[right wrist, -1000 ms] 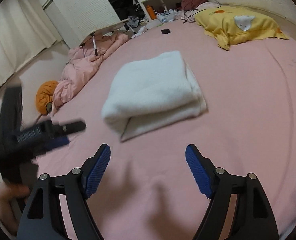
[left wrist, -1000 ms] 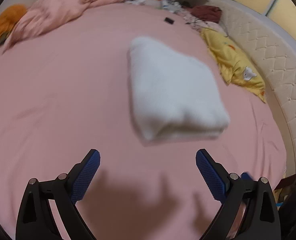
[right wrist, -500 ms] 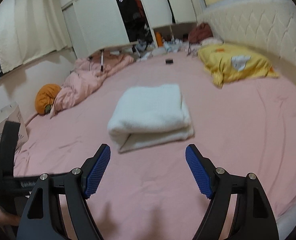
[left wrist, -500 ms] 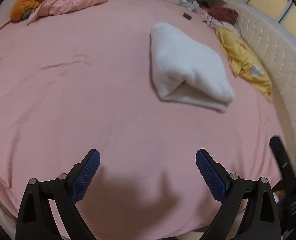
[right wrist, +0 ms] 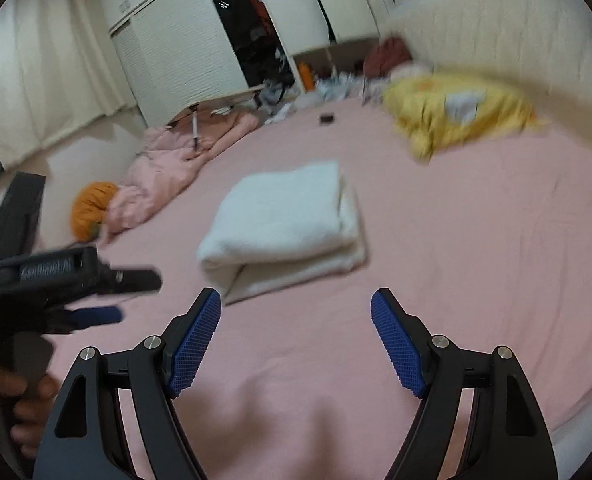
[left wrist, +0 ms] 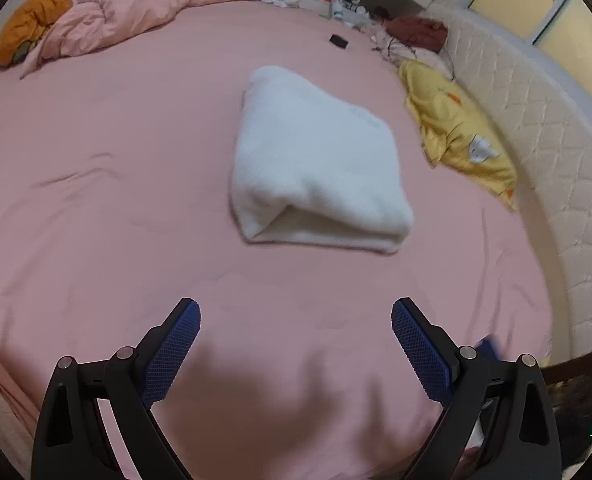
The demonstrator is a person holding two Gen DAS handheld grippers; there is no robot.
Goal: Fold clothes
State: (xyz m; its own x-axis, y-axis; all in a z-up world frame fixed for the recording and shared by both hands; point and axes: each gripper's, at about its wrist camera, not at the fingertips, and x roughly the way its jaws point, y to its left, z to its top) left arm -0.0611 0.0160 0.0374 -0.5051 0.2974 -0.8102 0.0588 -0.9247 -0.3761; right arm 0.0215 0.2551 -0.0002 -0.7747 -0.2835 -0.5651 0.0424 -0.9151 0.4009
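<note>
Both my grippers, left (left wrist: 296, 344) and right (right wrist: 296, 336), back off; released, folded white fluffy towel (left wrist: 319, 164) ahead on pink bedsheet (left wrist: 108, 208).

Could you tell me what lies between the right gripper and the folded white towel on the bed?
Only bare pink bedsheet separates the right gripper from the folded white towel, as the right wrist view shows.
</note>
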